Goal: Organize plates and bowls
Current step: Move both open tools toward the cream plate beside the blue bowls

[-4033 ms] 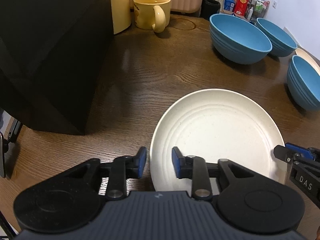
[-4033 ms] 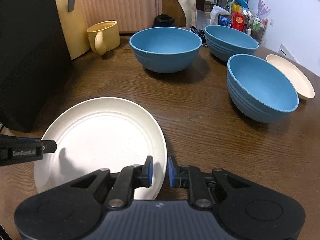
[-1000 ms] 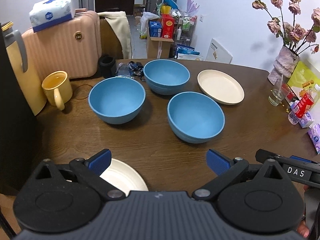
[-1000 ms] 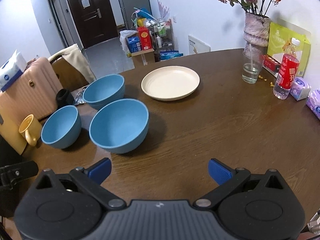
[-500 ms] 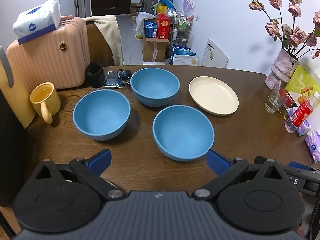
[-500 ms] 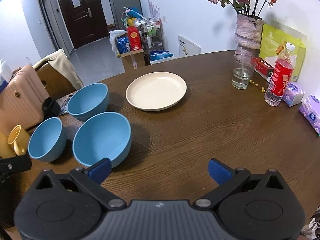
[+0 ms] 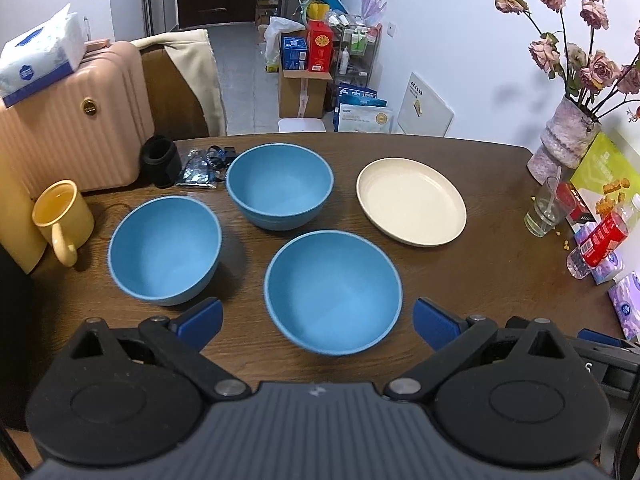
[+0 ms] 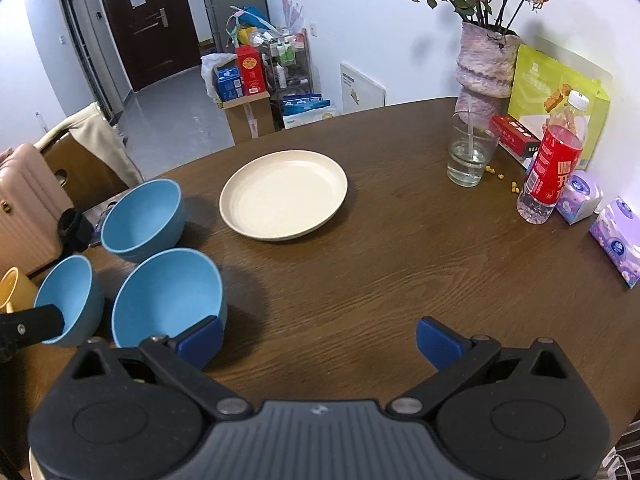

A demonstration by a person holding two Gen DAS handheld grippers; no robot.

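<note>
Cream plate [image 8: 283,198] (empty), three blue bowls [image 8: 168,298] — hand-held gripper [image 8: 318,338] spread wide

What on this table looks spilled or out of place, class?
Small yellow bits lie scattered loose on the table beside the glass of water and red-labelled bottle, like spilled crumbs or kernels. The three blue bowls and cream plate sit upright, undamaged.

I'm in a lived-in home, at a round wooden dining counter [image 8: 380,272] with a vase of dried roses [image 8: 486,56] and a water glass [image 8: 472,152] along its far right edge. Behind its far left edge stands a pink suitcase [image 7: 76,120], and beyond it a dark entry door [image 8: 154,20] with stacked boxes [image 7: 306,60] on the tiled floor.
</note>
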